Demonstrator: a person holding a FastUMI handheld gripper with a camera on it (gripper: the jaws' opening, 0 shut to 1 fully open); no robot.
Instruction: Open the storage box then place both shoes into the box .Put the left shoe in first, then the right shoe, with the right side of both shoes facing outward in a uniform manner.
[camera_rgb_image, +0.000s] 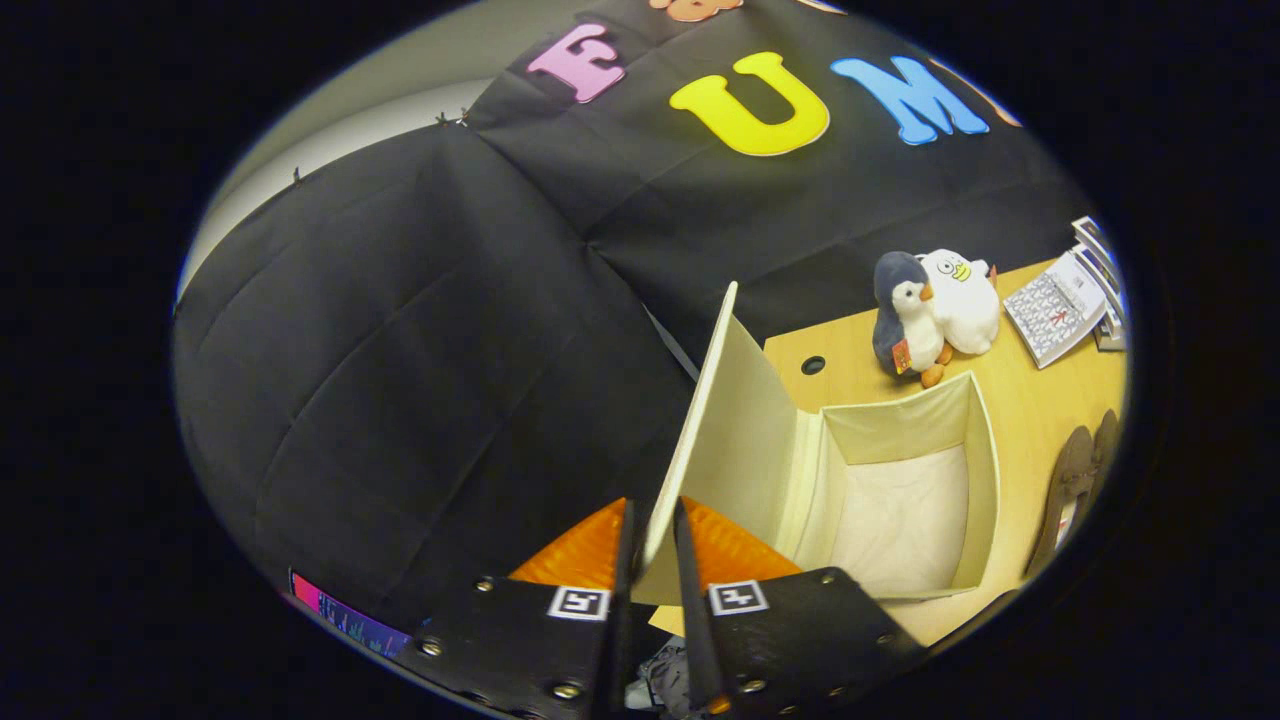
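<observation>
Gripper (655, 560) clamped on lid (715, 420), both fingers pressing its lower edge from either side; lid stands near upright, swung open.

Progress: opening step looks about done (lid off mouth, inside exposed). Box (985, 470) sits just beyond fingers at 2 o'clock, on wooden table (1040, 400). Cream fabric, soft walls, pale liner, nothing inside.

Left to do: both shoes. Brown shoes (1075, 480) lie on table beside box, at 3 o'clock from it; left/right not distinguishable. Plush penguins (930, 310) beyond box at 12 o'clock.
</observation>
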